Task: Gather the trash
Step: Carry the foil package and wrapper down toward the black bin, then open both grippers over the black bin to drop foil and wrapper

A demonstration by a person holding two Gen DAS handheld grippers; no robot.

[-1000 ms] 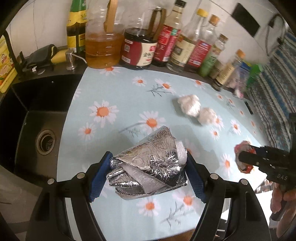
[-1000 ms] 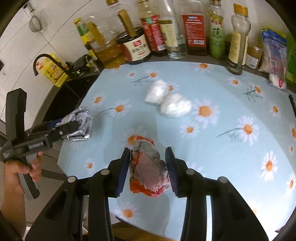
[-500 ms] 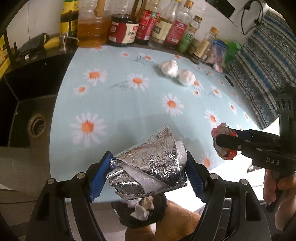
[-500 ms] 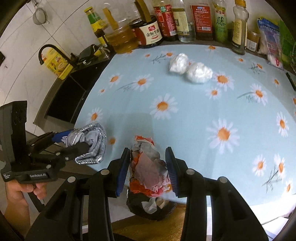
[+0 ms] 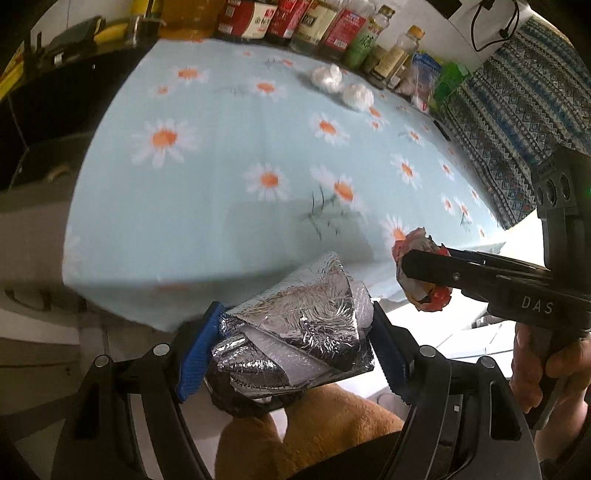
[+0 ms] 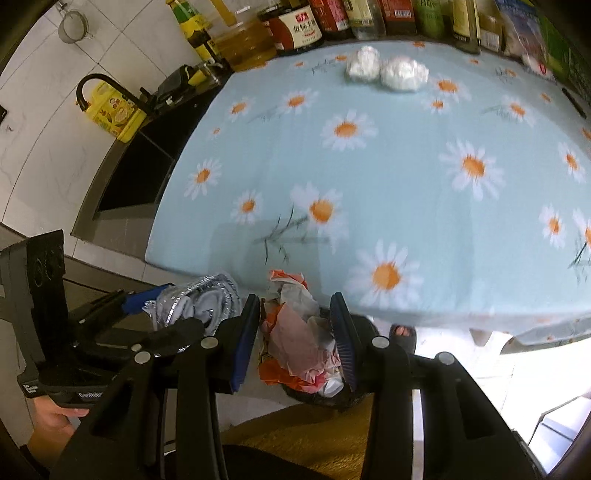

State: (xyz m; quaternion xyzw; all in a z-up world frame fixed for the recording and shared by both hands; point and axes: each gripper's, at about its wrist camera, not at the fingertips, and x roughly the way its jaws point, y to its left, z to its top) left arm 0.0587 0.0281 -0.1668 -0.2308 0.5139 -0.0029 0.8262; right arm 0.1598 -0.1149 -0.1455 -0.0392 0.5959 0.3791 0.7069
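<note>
Hanging past the counter edge above a dark trash bin, left gripper fingers clamp crumpled foil and right gripper fingers clamp a paper wad, evidently positioned for dropping.

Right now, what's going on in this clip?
A person is clearing trash with a handheld gripper in each hand. The left gripper is clamped on a crumpled foil wad; the right gripper grips a crumpled red and white wrapper. Both are held off the near edge of the daisy tablecloth, over a dark bin below. Two white paper balls lie near the bottles.
</note>
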